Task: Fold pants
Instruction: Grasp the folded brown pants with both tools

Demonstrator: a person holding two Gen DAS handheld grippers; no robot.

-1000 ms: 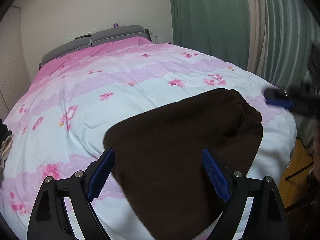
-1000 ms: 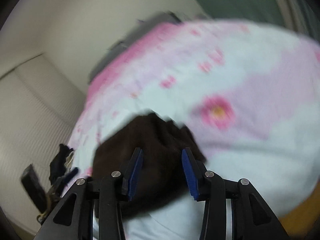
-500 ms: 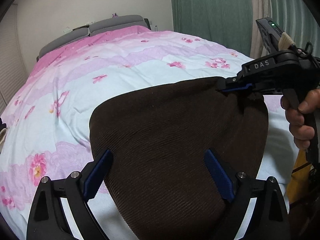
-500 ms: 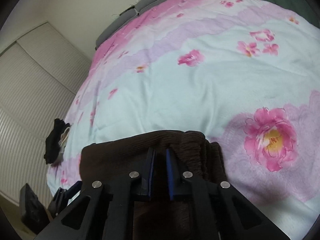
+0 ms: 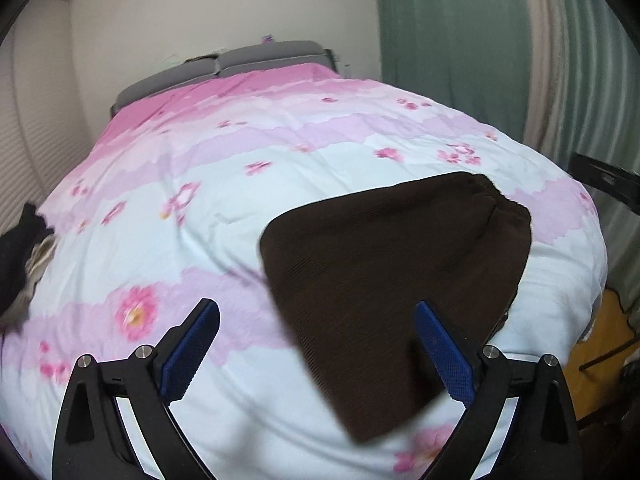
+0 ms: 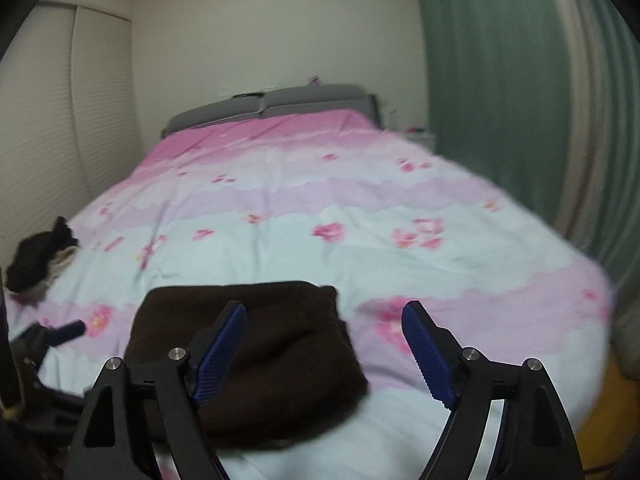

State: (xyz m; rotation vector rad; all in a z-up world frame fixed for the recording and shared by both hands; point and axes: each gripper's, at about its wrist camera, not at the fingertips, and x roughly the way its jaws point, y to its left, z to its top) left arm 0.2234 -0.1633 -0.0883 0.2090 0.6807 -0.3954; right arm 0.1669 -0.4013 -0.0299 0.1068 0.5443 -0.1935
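Note:
The dark brown pants (image 5: 392, 264) lie folded flat on the pink and white floral bedspread (image 5: 224, 184), near the bed's front right corner, waistband toward the right. They also show in the right wrist view (image 6: 256, 356) at lower left. My left gripper (image 5: 318, 350) is open and empty, held above the pants' near edge. My right gripper (image 6: 324, 348) is open and empty, above the pants' right side and the bedspread (image 6: 360, 216).
A small pile of dark and beige clothes (image 5: 20, 256) lies at the bed's left edge, also in the right wrist view (image 6: 40, 258). A grey headboard (image 5: 224, 64) stands at the far end. Green curtains (image 5: 460, 52) hang on the right. Yellow floor (image 5: 600, 344) shows past the bed corner.
My right gripper was shut on the pants' waistband half a second ago; it has opened, let go and pulled back. My left gripper stayed open and drew back to the left.

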